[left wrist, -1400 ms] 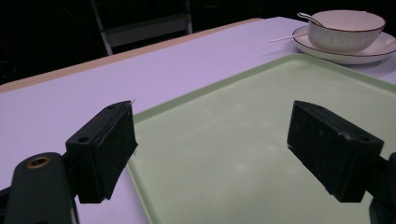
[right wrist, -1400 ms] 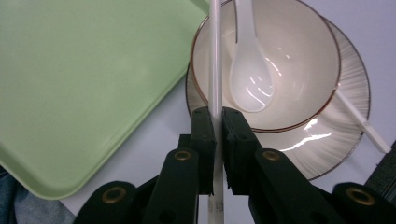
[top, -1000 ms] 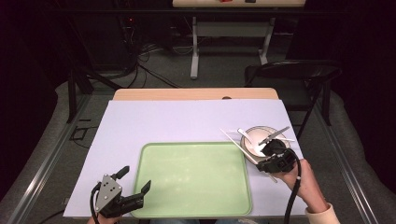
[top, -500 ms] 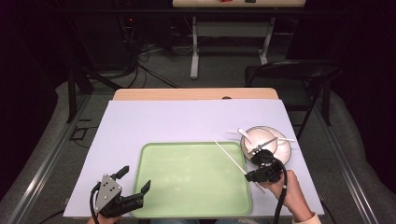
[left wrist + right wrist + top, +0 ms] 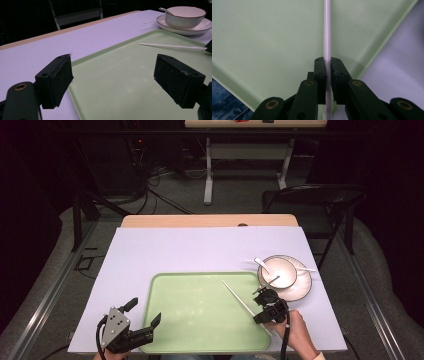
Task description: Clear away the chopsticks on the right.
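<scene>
Since the earlier frame, the right gripper [image 5: 264, 301] has carried the chopstick [image 5: 239, 297] from the bowl [image 5: 278, 271] down over the green tray [image 5: 200, 320], jaws pinching it. Left gripper [image 5: 142, 312] hovers, jaws spread.
</scene>
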Demonstrator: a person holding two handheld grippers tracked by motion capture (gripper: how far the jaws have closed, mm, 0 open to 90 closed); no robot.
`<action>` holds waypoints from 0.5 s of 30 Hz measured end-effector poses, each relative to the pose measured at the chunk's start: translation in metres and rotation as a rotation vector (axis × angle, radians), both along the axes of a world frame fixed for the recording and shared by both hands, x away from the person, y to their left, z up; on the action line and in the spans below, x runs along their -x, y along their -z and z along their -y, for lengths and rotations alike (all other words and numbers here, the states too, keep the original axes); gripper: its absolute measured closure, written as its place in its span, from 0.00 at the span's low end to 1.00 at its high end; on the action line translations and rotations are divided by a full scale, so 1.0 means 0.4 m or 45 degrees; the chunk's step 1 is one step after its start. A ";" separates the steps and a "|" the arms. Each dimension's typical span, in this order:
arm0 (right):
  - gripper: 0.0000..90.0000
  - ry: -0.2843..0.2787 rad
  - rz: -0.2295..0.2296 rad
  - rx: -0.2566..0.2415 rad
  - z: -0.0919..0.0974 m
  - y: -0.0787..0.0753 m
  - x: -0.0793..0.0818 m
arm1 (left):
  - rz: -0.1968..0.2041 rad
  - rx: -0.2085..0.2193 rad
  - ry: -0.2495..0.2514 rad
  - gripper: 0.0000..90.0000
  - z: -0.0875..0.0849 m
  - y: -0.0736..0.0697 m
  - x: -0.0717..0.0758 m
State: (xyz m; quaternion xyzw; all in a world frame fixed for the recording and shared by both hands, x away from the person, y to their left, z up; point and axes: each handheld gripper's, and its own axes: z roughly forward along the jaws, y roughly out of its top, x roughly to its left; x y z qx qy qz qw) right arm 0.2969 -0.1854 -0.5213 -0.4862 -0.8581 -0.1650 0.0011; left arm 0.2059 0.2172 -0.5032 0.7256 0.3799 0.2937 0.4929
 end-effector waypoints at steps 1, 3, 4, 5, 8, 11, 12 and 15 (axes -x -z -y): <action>0.93 0.006 -0.004 0.010 -0.006 0.003 0.000 | 0.000 -0.001 0.001 0.17 0.000 0.000 0.000; 0.93 0.006 -0.004 0.010 -0.012 0.005 -0.001 | 0.002 0.001 -0.001 0.17 0.000 0.000 0.001; 0.93 0.003 0.003 0.013 -0.015 0.005 -0.001 | 0.002 0.001 -0.003 0.17 0.000 0.000 0.000; 0.93 0.001 0.006 0.013 -0.019 0.006 0.000 | 0.002 0.001 -0.003 0.17 0.000 0.000 0.000; 0.93 -0.005 -0.001 0.008 -0.026 0.010 0.000 | 0.002 -0.001 0.000 0.17 0.000 0.000 0.000; 0.92 -0.007 -0.003 0.009 -0.035 0.011 0.003 | 0.003 0.001 -0.004 0.17 0.000 0.000 0.001; 0.92 -0.015 -0.001 0.007 -0.036 0.011 0.003 | 0.004 0.001 -0.006 0.17 -0.001 0.000 0.001; 0.90 -0.017 -0.003 0.010 -0.038 0.010 0.004 | 0.003 0.001 -0.003 0.17 0.000 0.000 0.001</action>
